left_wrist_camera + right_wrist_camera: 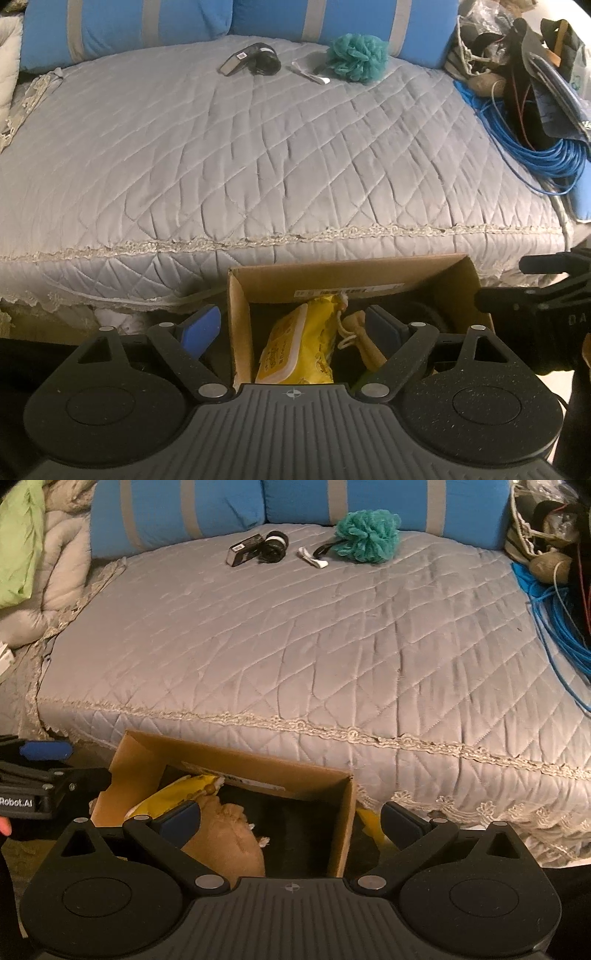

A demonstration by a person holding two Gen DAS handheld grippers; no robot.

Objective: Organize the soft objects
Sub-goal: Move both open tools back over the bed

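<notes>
Blue-padded fingers (pixel 201 328) of the left gripper (pixel 291 328) are spread wide and hold nothing; one finger sits outside the left wall of an open brown cardboard box (pixel 236 306), the other over its inside. Those of the right gripper (pixel 291 821) are spread just as wide and also empty, one over the box (pixel 343 812), the other beyond its right wall.

Inside the box lie one crinkled yellow plastic packet (pixel 295 350), leaning against the left side, and one tan cloth drawstring pouch (pixel 225 845) beside it; the rest of the interior is dark.

Past the box is a bed under a quilted grey satin cover (pixel 258 147) with lace trim. Near its far edge rests one fluffy teal mesh bath pouf (pixel 365 535), with a small white item (pixel 312 558) just beside it and a dark device with a coiled strap (pixel 258 548) a little further left. Two blue pillows with grey stripes (pixel 177 509) stand behind. One coil of blue cable (pixel 535 155) lies at the right.
</notes>
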